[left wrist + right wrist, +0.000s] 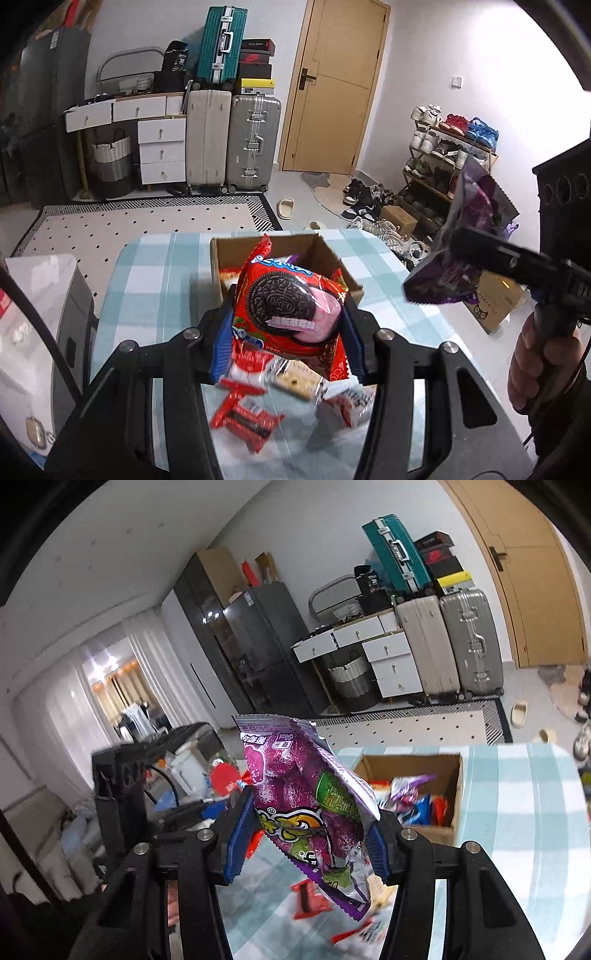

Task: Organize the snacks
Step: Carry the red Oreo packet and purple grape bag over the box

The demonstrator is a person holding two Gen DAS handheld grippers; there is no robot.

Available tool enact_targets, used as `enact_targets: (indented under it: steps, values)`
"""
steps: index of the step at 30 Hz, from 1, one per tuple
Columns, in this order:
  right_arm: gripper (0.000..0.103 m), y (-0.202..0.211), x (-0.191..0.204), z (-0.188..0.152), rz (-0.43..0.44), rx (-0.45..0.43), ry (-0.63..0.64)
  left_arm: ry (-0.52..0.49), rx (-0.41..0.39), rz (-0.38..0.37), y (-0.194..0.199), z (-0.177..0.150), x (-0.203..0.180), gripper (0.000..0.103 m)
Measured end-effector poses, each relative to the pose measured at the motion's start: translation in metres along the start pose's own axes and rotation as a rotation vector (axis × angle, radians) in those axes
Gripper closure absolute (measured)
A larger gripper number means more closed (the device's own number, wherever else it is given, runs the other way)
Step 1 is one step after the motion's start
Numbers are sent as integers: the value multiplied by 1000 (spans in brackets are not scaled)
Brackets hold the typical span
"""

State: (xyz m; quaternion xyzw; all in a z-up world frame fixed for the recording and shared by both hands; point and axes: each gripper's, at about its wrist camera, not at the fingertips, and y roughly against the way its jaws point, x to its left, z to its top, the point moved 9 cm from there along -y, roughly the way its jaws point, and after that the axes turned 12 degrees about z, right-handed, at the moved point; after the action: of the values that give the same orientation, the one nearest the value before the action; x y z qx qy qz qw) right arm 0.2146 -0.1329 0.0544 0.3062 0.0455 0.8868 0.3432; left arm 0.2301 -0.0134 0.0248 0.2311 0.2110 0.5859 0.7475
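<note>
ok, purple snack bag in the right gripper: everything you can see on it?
The purple snack bag is a glossy foil pouch with grape artwork, a green label and crimped serrated ends. It is crumpled and tilted, clamped across its middle between the right gripper pads, lifted clear of the checked tablecloth, short of the cardboard box.

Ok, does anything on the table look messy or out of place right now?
Yes. Several small snack packets lie scattered loose on the checked tablecloth, outside the cardboard box. The Oreo pack and purple candy bag are gripped in mid-air, not boxed yet.
</note>
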Motion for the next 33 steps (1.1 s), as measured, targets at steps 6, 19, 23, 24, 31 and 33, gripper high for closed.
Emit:
enact_targets:
  steps: [6,19,23,24,31,33]
  values:
    - [49,-22,-5,31,-15,18,45,26,26,-7,-30,40,-4,56]
    - [49,-77,-82,80,-85,36,-37,-14,86,43,-118,90,-2,56]
    - [49,-101,-113,73,-131,99,-49,6,140,54,-156,88,3,56]
    - [49,-106,-120,70,-136,111,-55,8,147,65,-166,87,6,56]
    - [49,-134,-166,47,-168,178,-88,12,223,69,-218,67,9,56]
    - [49,-142,-175,41,-172,195,-98,16,237,66,-230,61,10,56]
